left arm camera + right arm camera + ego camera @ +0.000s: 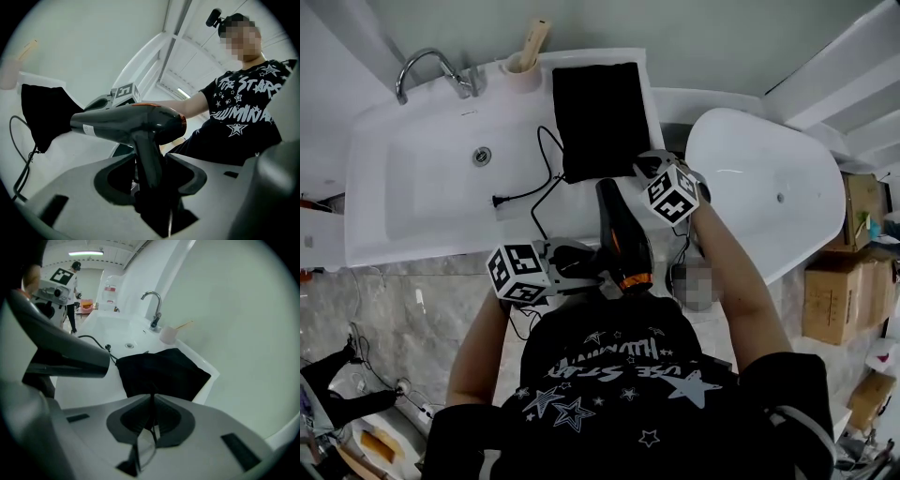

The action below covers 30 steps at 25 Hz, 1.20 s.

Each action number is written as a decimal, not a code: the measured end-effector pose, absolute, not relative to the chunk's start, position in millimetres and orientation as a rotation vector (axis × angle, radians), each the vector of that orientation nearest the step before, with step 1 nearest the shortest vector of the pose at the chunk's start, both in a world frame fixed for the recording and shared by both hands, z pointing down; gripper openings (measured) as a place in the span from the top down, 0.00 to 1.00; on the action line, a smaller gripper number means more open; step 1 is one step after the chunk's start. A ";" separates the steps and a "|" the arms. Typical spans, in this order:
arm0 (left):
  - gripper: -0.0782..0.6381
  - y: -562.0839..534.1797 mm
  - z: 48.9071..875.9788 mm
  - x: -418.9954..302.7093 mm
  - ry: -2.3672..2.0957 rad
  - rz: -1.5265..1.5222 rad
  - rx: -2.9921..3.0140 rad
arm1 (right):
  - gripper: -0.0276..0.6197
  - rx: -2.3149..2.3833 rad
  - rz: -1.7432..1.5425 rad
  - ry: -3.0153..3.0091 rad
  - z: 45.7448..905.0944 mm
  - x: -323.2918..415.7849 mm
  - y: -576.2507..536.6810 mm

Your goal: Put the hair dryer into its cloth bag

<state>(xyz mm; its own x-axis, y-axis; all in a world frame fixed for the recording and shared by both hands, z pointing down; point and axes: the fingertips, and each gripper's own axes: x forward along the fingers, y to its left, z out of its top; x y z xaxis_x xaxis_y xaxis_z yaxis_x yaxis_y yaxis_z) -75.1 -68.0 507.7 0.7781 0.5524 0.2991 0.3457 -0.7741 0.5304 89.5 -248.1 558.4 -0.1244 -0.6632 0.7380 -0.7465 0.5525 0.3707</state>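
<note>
The black hair dryer [623,234] with an orange ring at its back hangs over the counter's front edge, nozzle toward the bag. My left gripper [581,265] is shut on its handle; in the left gripper view the handle [147,159] stands upright between the jaws. The black cloth bag [598,112] lies flat on the white counter beside the sink. My right gripper [649,167] sits at the bag's near right corner. In the right gripper view its jaws [152,399] are shut on the edge of the bag [164,371], with the dryer's nozzle [61,352] at left.
The dryer's black cord [539,187] trails over the sink basin [412,197]. A chrome faucet [427,66] and a cup with a wooden stick [523,70] stand at the back. A white bathtub [769,187] is on the right, with cardboard boxes [834,286] beyond it.
</note>
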 end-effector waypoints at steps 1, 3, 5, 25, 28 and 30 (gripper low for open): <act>0.59 -67.9 508.0 -74.8 0.686 0.624 2.515 | 0.92 1.161 0.112 -1.843 555.7 89.4 -248.6; 0.59 -67.0 507.0 -73.2 0.710 0.623 2.508 | 0.92 1.159 0.111 -1.850 550.8 88.8 -249.5; 0.59 -66.1 505.5 -70.5 0.740 0.619 2.501 | 0.92 1.157 0.118 -1.861 546.0 87.9 -250.5; 0.59 -98.9 520.2 -16.6 0.797 0.819 2.457 | 0.92 0.957 0.197 -2.078 541.1 84.8 -260.0; 0.59 -106.0 522.9 -10.0 0.771 0.839 2.460 | 0.92 0.935 0.198 -2.103 538.6 86.9 -261.1; 0.59 -110.4 524.6 -5.8 0.753 0.850 2.460 | 0.92 0.930 0.207 -2.120 537.4 87.2 -261.5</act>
<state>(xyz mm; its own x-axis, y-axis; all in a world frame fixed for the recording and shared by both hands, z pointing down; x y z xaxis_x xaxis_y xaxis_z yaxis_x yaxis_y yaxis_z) -5.8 -110.4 524.6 0.6648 0.6129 0.4271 0.3502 -0.7607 0.5465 87.2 -261.5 537.4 -0.4149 -0.5498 0.7250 -0.6798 0.7169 0.1546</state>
